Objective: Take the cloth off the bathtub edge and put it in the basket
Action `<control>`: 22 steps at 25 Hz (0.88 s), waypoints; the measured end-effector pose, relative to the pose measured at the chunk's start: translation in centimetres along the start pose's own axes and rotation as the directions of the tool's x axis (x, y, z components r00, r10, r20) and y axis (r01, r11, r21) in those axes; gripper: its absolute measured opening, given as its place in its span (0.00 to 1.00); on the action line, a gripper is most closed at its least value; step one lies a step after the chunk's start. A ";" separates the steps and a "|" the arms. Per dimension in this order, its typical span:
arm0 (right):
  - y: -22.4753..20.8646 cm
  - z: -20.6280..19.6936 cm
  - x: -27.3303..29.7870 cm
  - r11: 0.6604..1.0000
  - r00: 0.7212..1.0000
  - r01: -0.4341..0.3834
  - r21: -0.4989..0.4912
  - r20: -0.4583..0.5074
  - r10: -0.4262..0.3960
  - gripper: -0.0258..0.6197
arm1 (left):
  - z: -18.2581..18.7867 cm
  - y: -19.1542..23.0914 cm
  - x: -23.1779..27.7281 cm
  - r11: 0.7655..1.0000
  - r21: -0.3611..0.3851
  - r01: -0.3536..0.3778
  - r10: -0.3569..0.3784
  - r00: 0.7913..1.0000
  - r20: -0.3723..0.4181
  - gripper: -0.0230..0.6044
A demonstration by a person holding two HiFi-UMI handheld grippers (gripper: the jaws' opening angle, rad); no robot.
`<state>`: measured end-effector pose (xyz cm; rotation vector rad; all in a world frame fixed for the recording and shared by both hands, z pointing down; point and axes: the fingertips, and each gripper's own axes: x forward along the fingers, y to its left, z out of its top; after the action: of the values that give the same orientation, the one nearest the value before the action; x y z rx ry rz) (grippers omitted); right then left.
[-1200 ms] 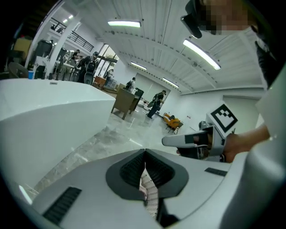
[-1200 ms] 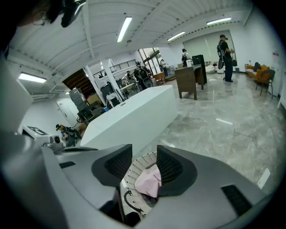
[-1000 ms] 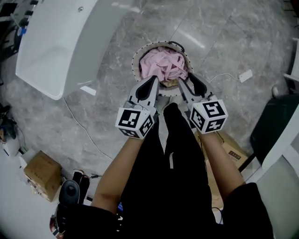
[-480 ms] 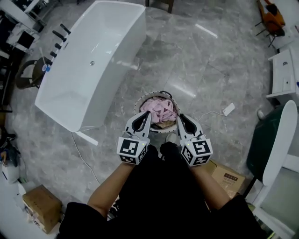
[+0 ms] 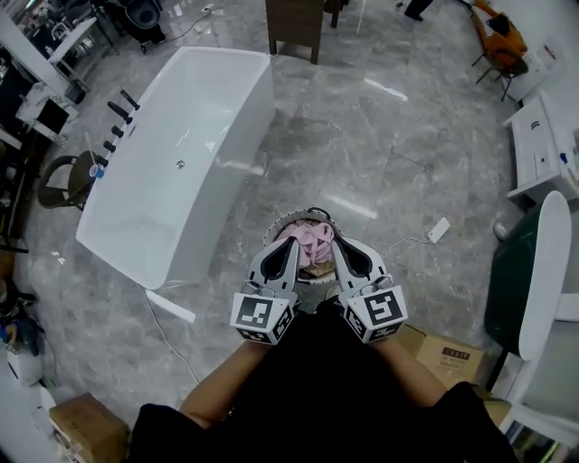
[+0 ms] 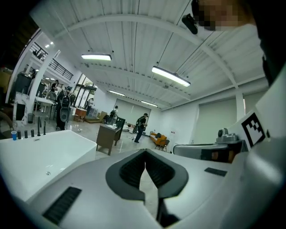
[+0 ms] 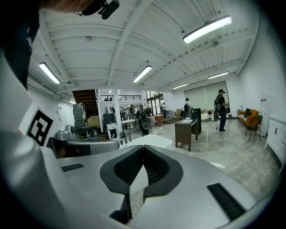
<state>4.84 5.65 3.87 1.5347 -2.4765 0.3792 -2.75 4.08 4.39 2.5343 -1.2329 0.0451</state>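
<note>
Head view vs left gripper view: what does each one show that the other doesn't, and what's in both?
Only the head view: the basket on the floor with the pink cloth in it, a cardboard box, and the person's arms.
Only the left gripper view: ceiling lights and people standing far across the room.
Both: the white bathtub, the brown cabinet beyond it, and the left gripper, jaws shut on nothing.
</note>
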 end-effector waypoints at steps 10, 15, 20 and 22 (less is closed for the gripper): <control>0.4 1.9 0.9 0.995 0.996 0.076 -0.068 0.050 -0.073 0.09 | 1.9 -0.6 -0.5 0.996 0.078 0.046 -0.050 0.997 0.050 0.06; 0.9 1.2 1.2 0.991 0.996 0.087 -0.102 0.018 -0.086 0.09 | 1.2 -0.1 -0.3 0.998 0.033 0.062 -0.063 0.997 0.045 0.06; 0.3 1.2 0.7 0.989 0.996 0.093 -0.116 0.014 -0.092 0.09 | 0.1 -0.5 0.5 0.995 -0.040 0.092 -0.090 0.995 0.030 0.06; 0.3 1.1 0.6 0.988 0.995 0.097 -0.119 0.015 -0.096 0.09 | -0.2 -0.4 0.6 0.995 -0.041 0.095 -0.094 0.995 0.024 0.06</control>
<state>4.31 4.90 3.03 1.6036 -2.3735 0.2045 -2.04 3.91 4.61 2.5598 -1.1092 -0.0305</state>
